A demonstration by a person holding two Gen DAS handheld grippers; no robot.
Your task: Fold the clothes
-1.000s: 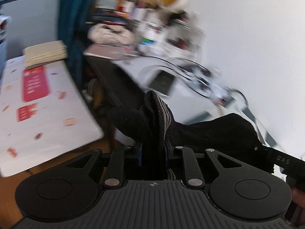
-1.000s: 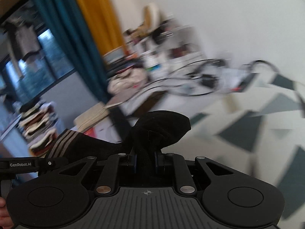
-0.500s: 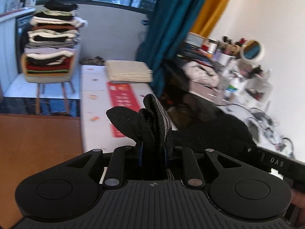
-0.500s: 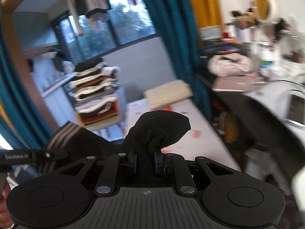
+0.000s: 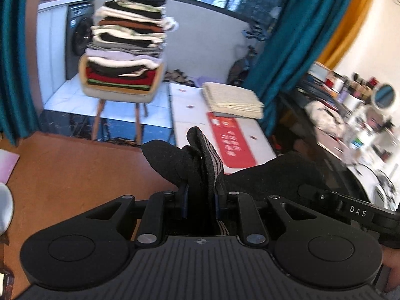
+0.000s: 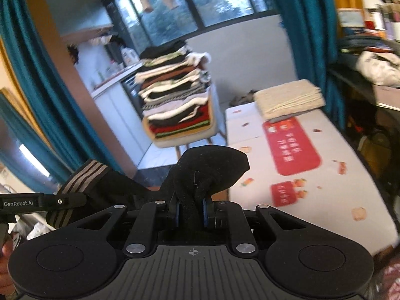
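Garment (image 5: 270,175) swung tableward, stretched between hand-held grippers.

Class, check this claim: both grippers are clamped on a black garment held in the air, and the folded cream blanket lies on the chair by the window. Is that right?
Not quite. Both the left gripper and right gripper do clamp the black garment, but the cream blanket lies on the white table, as the right wrist view shows. The chair holds a tall stack of folded clothes.

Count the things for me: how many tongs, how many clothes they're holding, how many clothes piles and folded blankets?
Tongs: 2, left and right
Black garment held: 1
Clothes pile on chair: 1
Cream folded blanket on table: 1
Total: 5
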